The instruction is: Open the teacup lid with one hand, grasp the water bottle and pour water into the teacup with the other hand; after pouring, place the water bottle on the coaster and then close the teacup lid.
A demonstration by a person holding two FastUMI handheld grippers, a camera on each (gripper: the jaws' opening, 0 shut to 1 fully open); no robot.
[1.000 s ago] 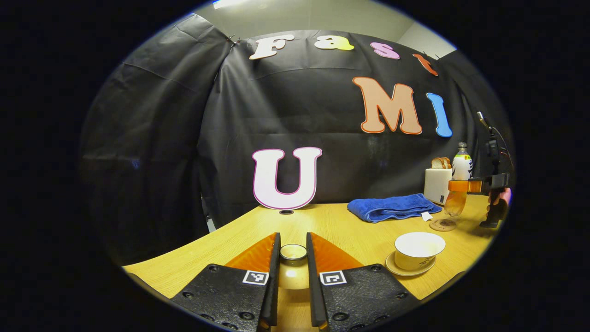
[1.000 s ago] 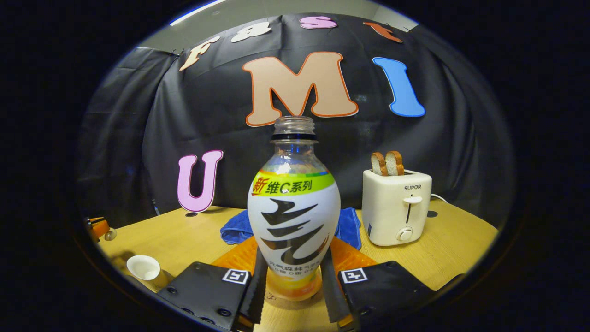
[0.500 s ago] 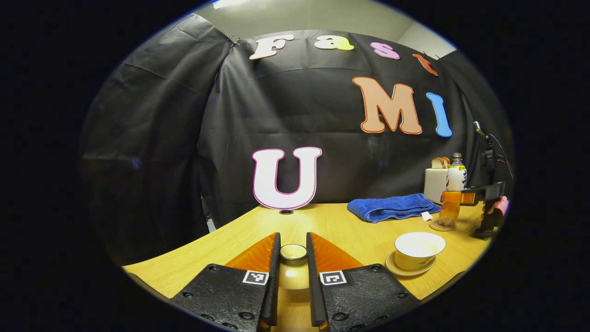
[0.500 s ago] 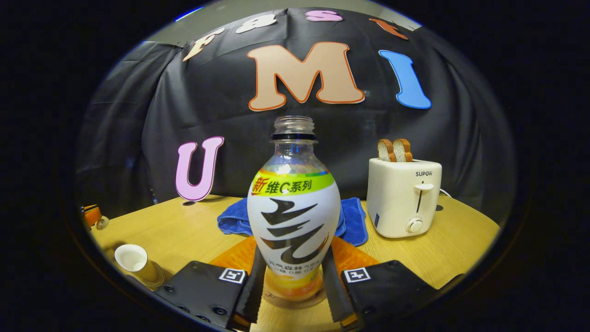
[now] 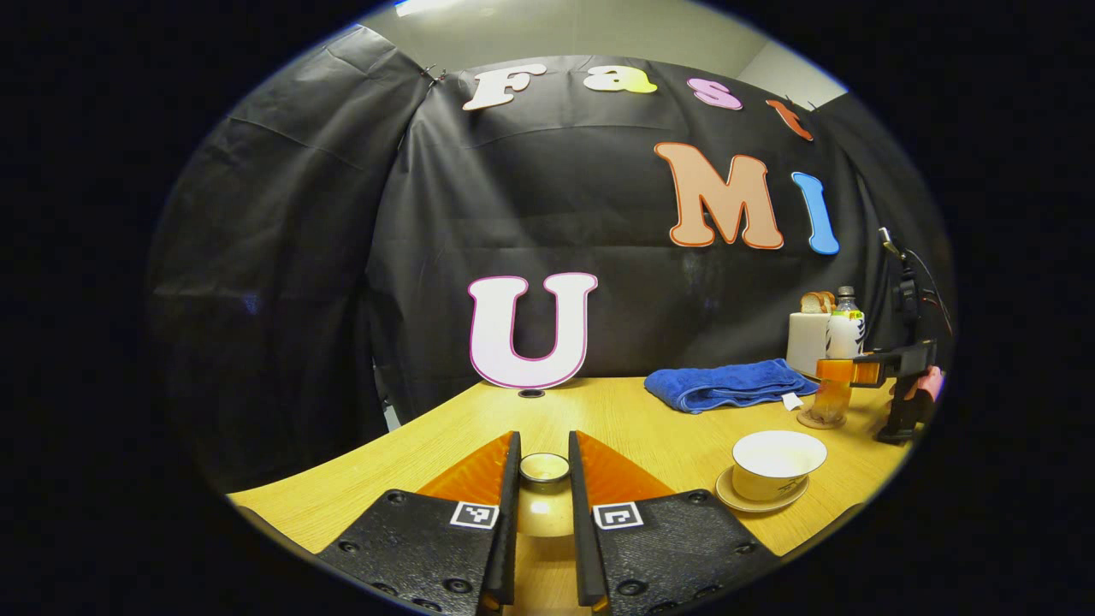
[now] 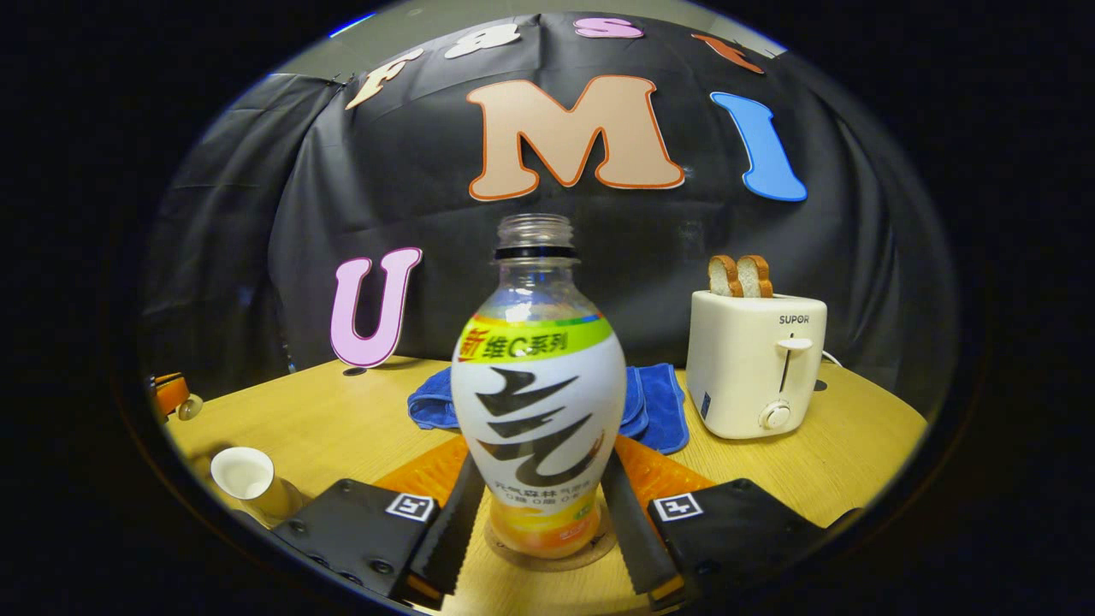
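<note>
Black cloth backs a wooden table [image 5: 599, 411] in the left gripper view. Near the bottom, the left gripper [image 5: 544, 505] has its two fingers narrowed onto one teacup lid [image 5: 544, 469], pinching its knob from both sides. To the right stands one teacup [image 5: 778, 464], uncovered, on one saucer [image 5: 734, 498], close to the table's near edge. Bare wood lies open between the lid and the cup. Farther right, one blue towel [image 5: 727, 383] is folded near the wall, with one toaster [image 5: 807, 340] behind it. Just beside them the right gripper [image 5: 843, 370], held by a hand [image 5: 928, 382], brackets one water bottle [image 5: 843, 329], which stands upright on one coaster [image 5: 823, 419].

Wood again fills the foreground of the right gripper view [image 6: 770, 466]. That gripper [image 6: 537, 526] flanks the uncapped bottle [image 6: 539, 402], whose base sits on the coaster [image 6: 547, 552]. Its fingers [image 6: 449, 526] lie close along the lower sides, splayed somewhat; whether they press on it cannot be told. Behind are the towel [image 6: 654, 406] and, apart to the right, the toaster [image 6: 757, 364] with two bread slices [image 6: 740, 275]. The teacup [image 6: 244, 475] stands at far left near the table edge, with the other gripper [image 6: 171, 395] beyond it.
</note>
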